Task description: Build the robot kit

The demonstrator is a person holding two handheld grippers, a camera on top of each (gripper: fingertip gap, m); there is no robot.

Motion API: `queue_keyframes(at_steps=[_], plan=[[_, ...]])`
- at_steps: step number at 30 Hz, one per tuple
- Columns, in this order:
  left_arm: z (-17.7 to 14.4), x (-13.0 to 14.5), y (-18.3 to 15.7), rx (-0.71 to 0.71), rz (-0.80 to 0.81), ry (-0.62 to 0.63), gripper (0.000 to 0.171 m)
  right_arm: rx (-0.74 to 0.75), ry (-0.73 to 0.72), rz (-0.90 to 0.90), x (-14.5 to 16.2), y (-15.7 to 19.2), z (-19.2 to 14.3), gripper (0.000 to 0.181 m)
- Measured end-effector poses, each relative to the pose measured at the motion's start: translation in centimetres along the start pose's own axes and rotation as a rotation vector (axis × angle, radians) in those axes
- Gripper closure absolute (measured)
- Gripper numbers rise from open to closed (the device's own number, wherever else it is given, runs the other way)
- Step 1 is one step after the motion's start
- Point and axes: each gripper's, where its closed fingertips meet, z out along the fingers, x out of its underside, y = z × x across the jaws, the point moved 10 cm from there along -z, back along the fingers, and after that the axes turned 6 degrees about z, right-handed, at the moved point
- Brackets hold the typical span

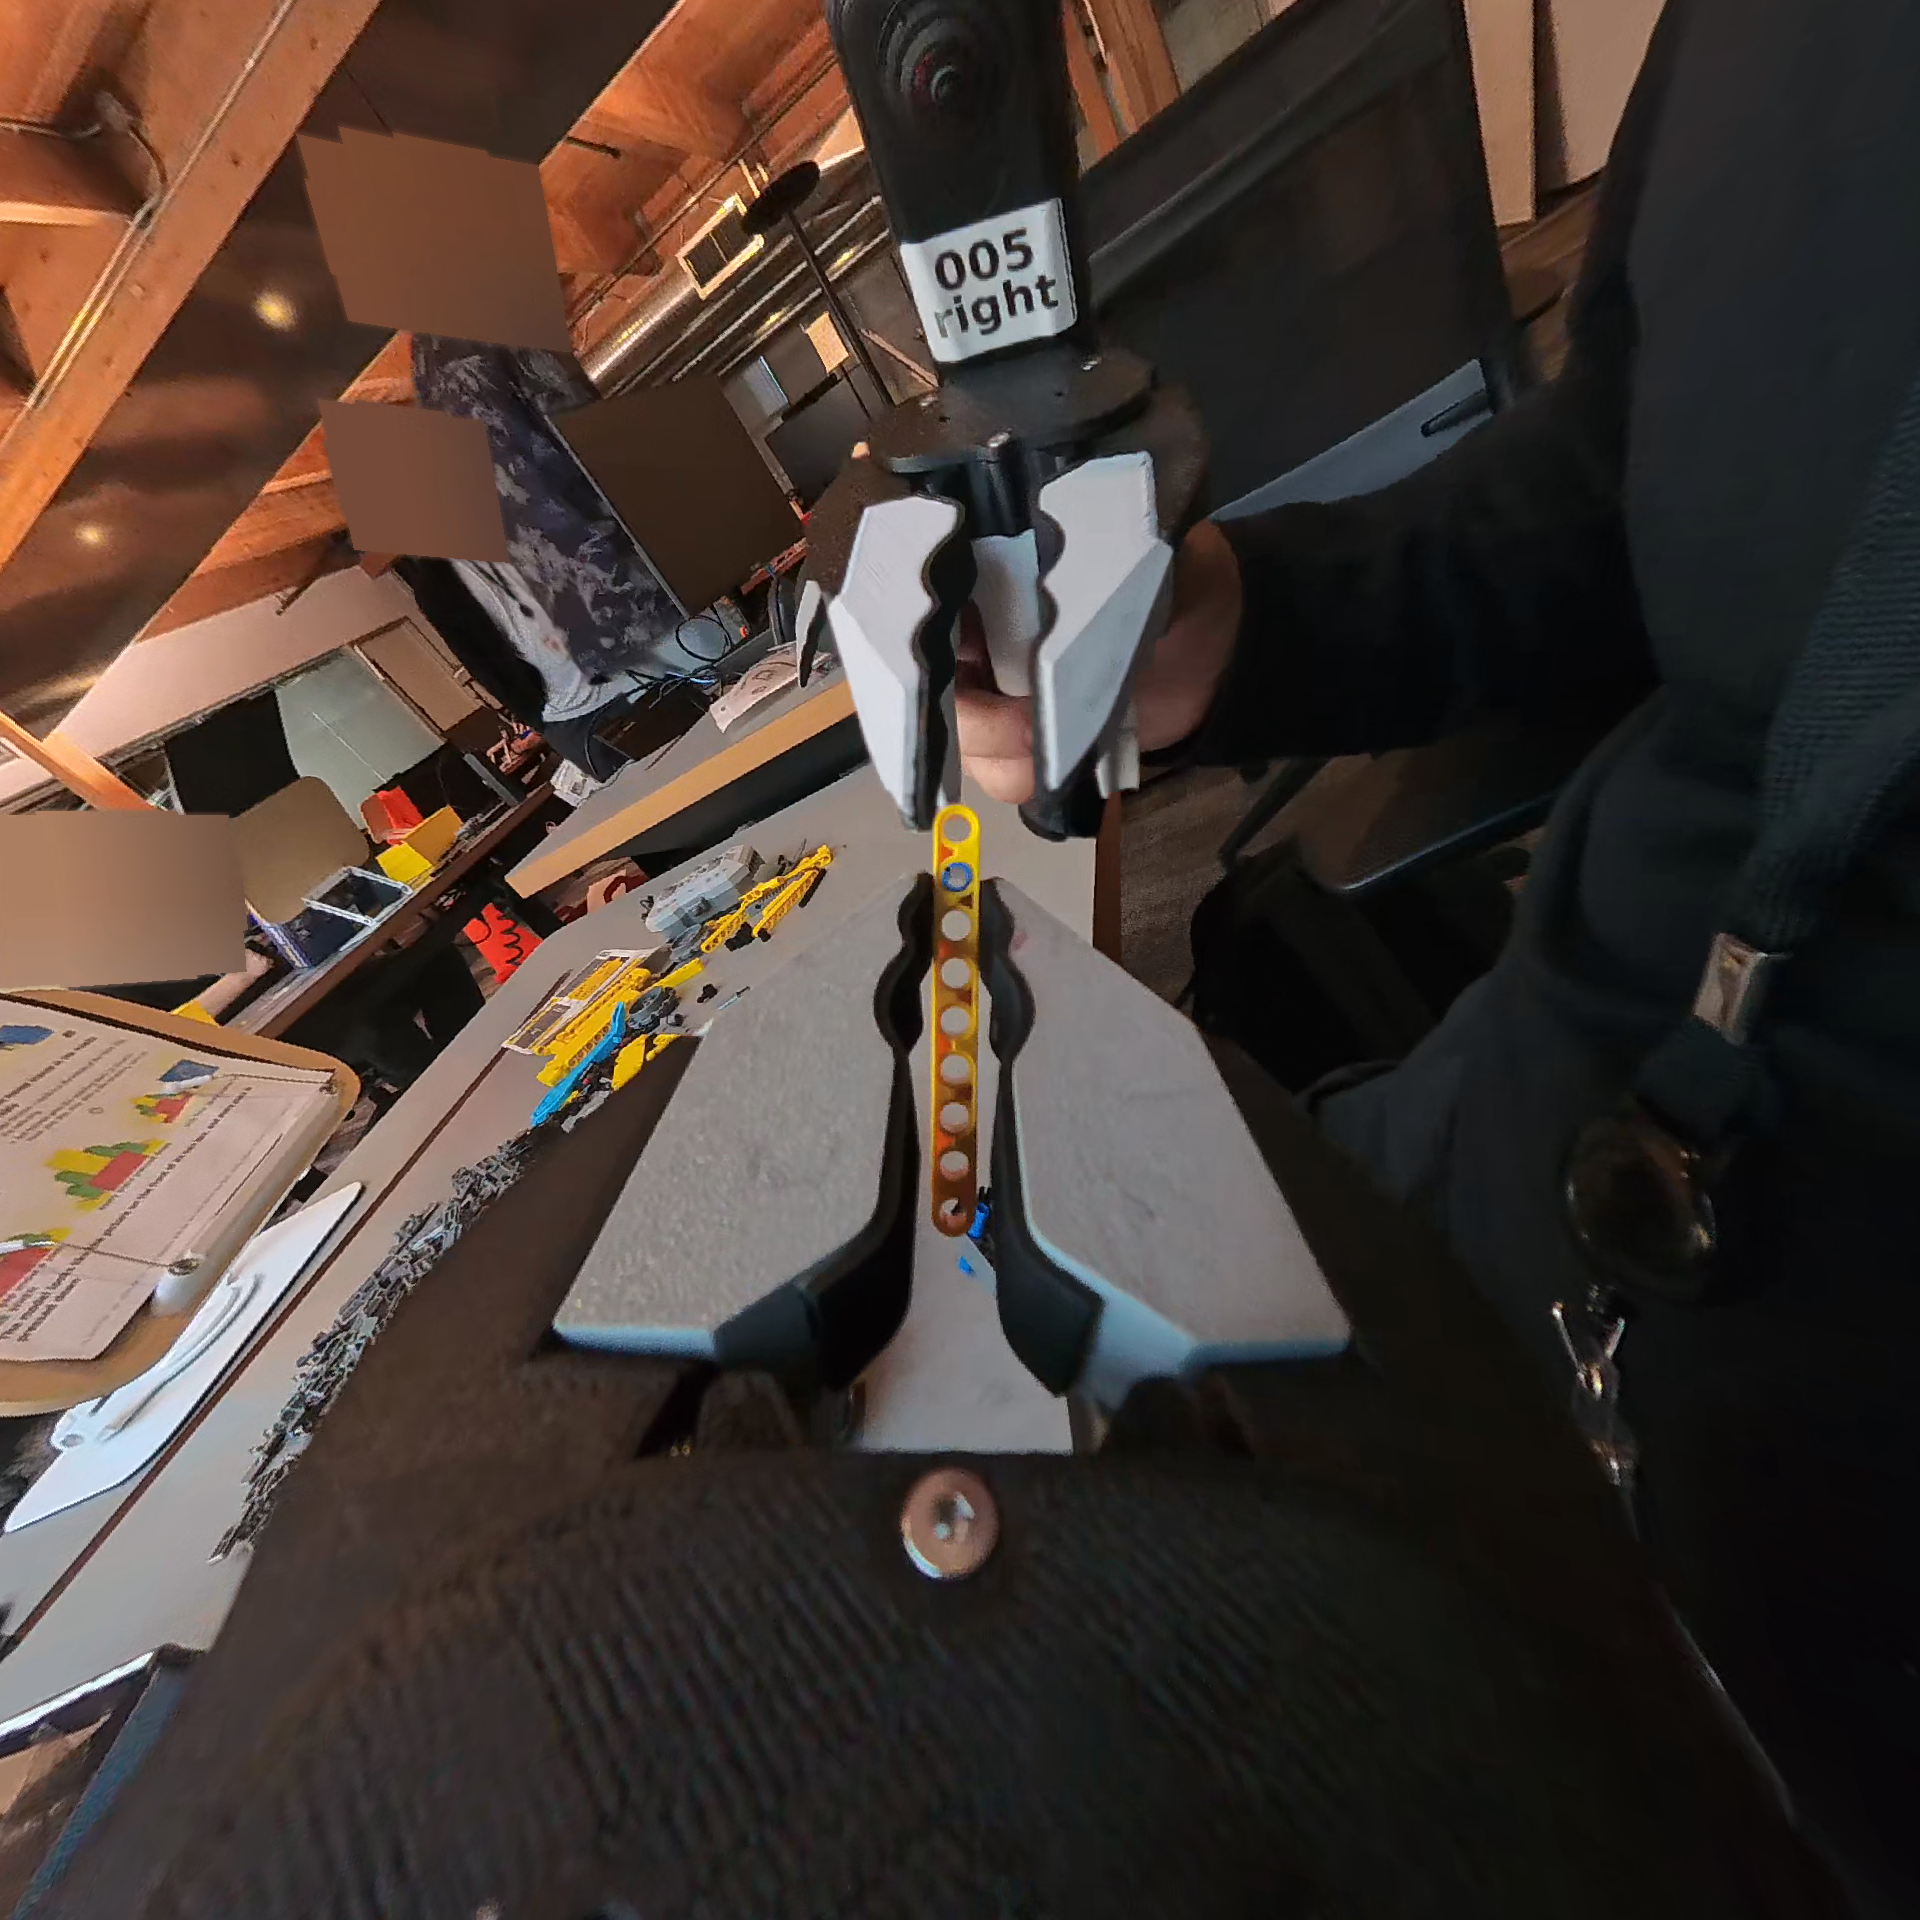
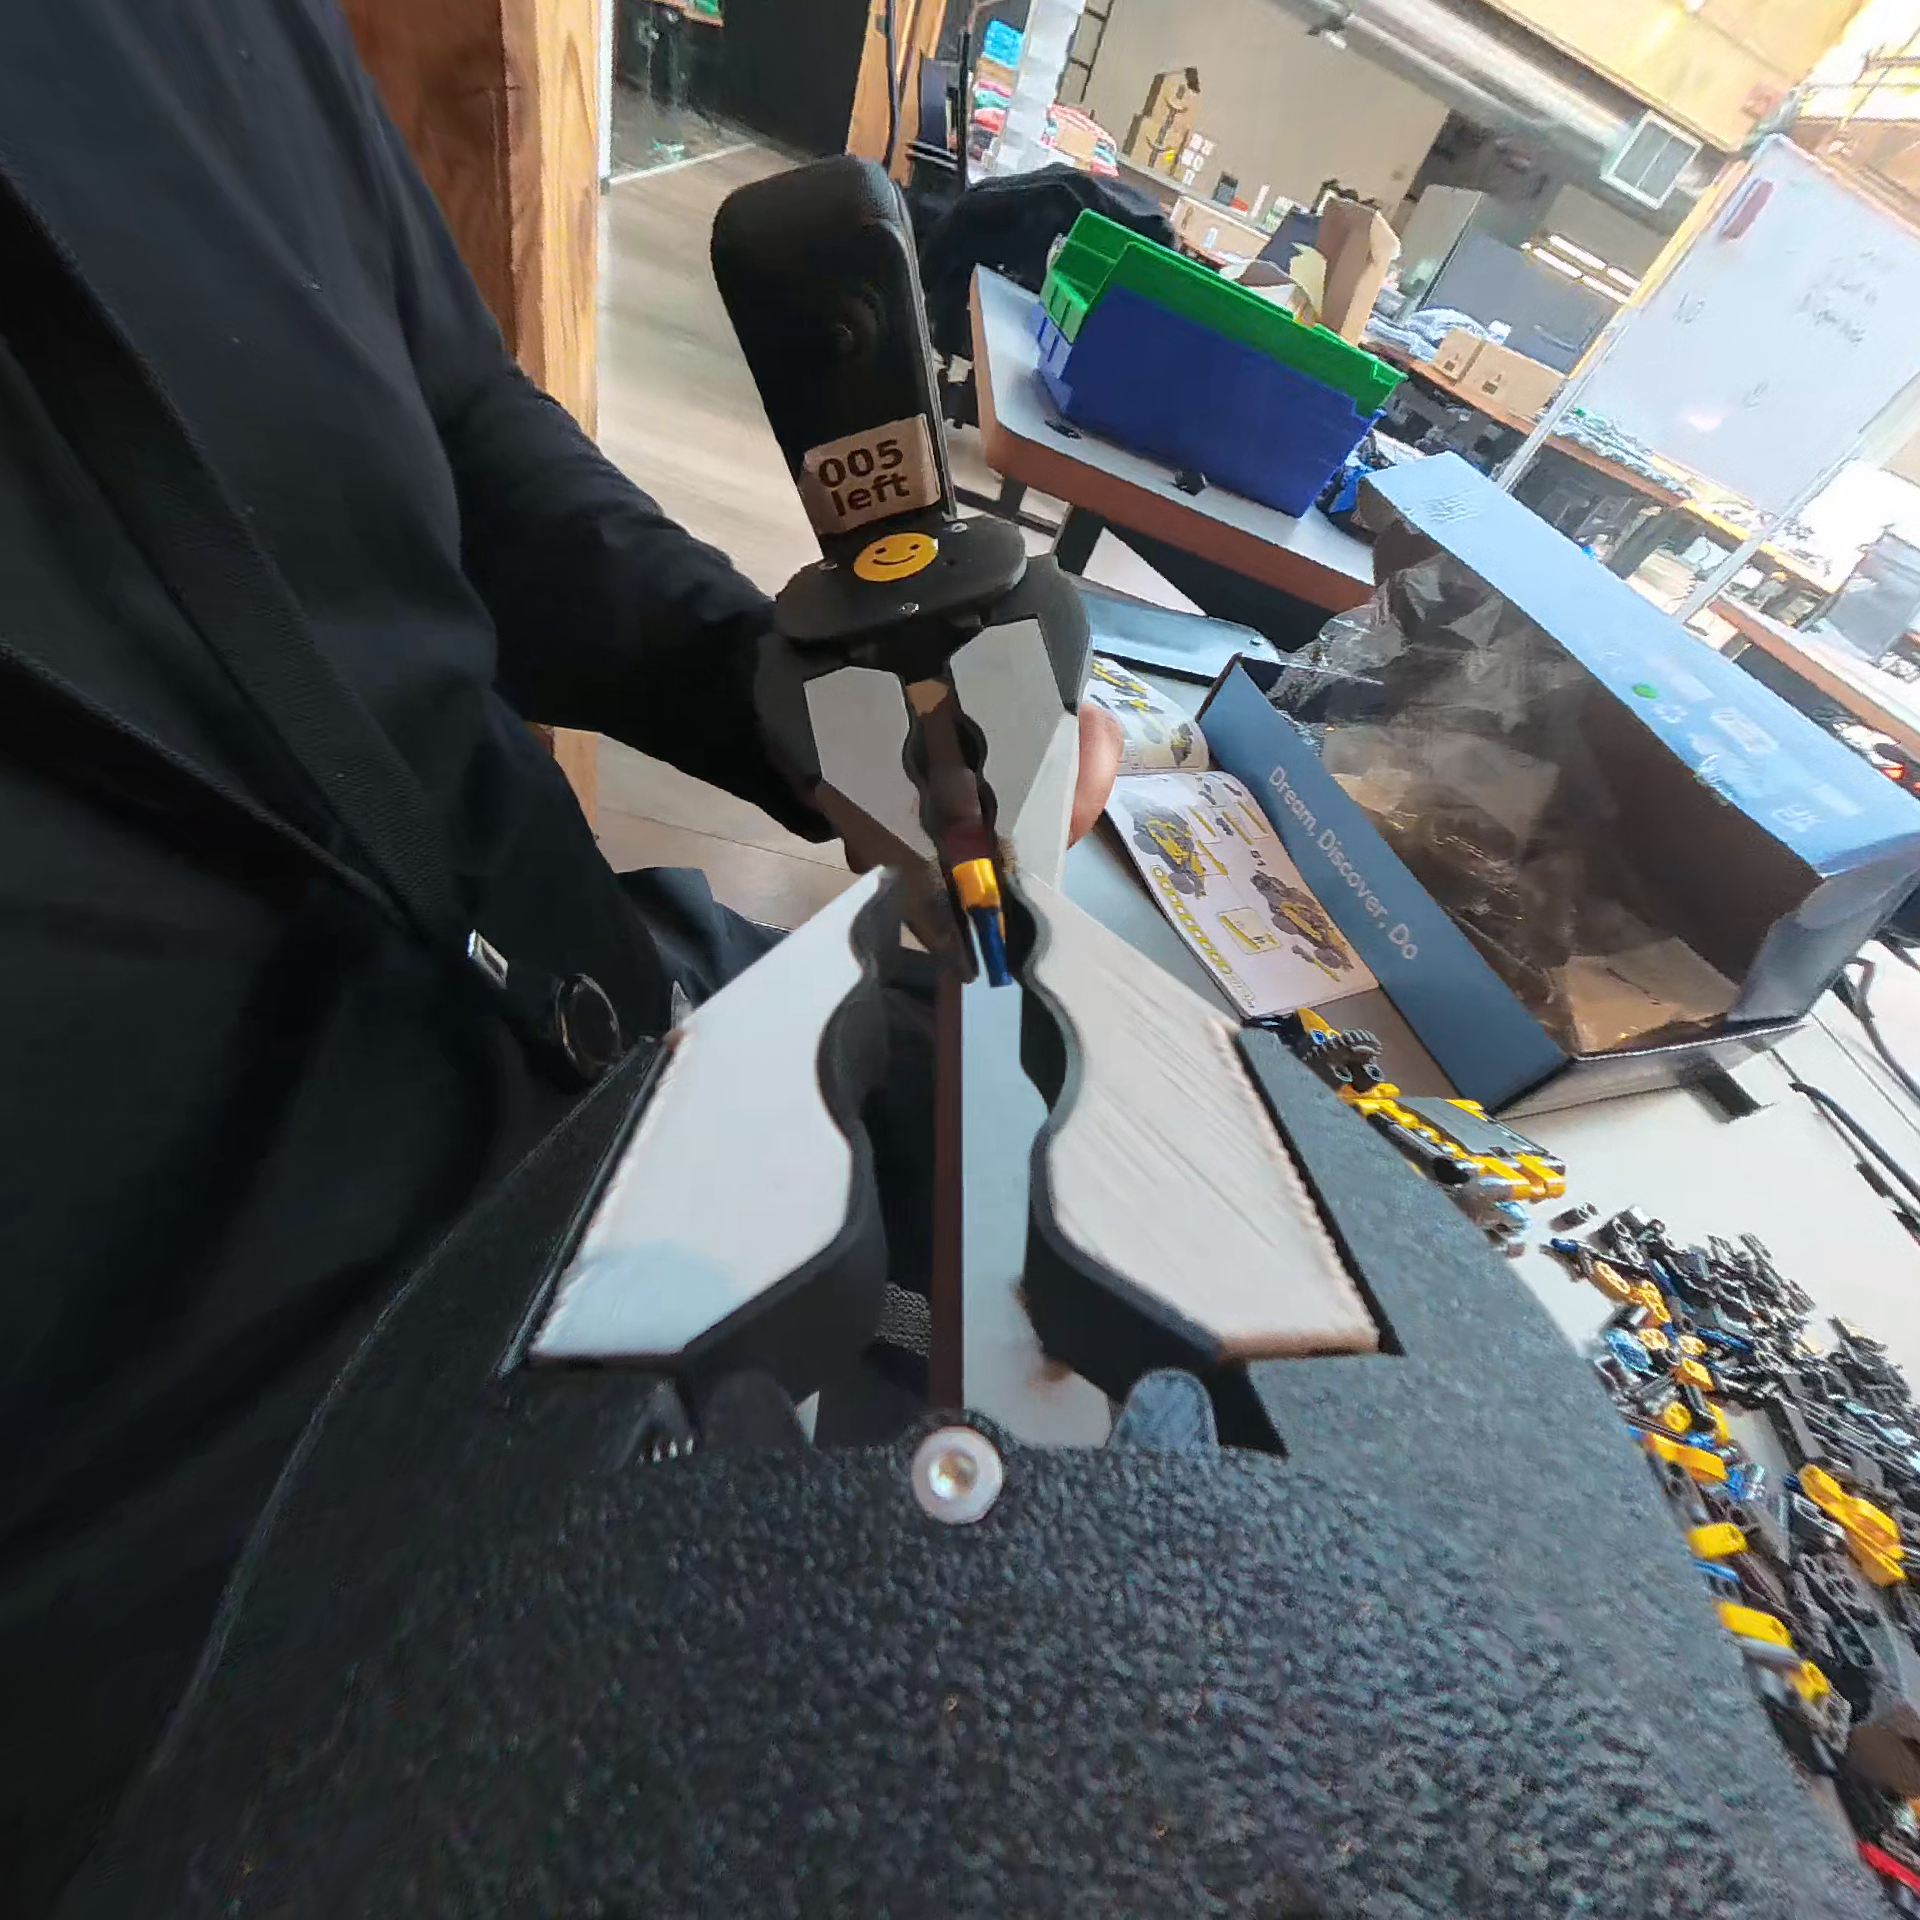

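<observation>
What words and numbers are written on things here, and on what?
I won't copy writing out; here is where it stands.
White label on right gripper: clear print.
Grey label on left gripper, shut on yellow beam: clear print.
Blue box side: clear print.
Instruction sheet, booklet, whiteboard: too small or faint.

Perforated beam (image 1: 956, 1023): clamped lengthwise between the fingers of the left gripper (image 1: 954, 883), far end reaching the tips of the right gripper (image 1: 977, 810) facing it. Table (image 1: 665, 1091): below and left. Loose building parts (image 2: 1756, 1455): on table. Instruction booklet (image 2: 1236, 914): beyond them. Open box (image 2: 1558, 810): right of booklet.
</observation>
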Motion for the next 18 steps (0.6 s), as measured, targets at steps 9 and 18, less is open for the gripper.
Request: queue_keyframes(at_steps=[9, 18], plan=[[0.4, 0.8, -0.3, 0.039, -0.061, 0.033, 0.165, 0.054, 0.085, -0.068, 0.3, 0.1, 0.9, 0.175], [-0.3, -0.9, -0.6, -0.061, 0.226, 0.066, 0.166, -0.005, -0.007, 0.039, -0.4, 0.3, 0.8, 0.169]])
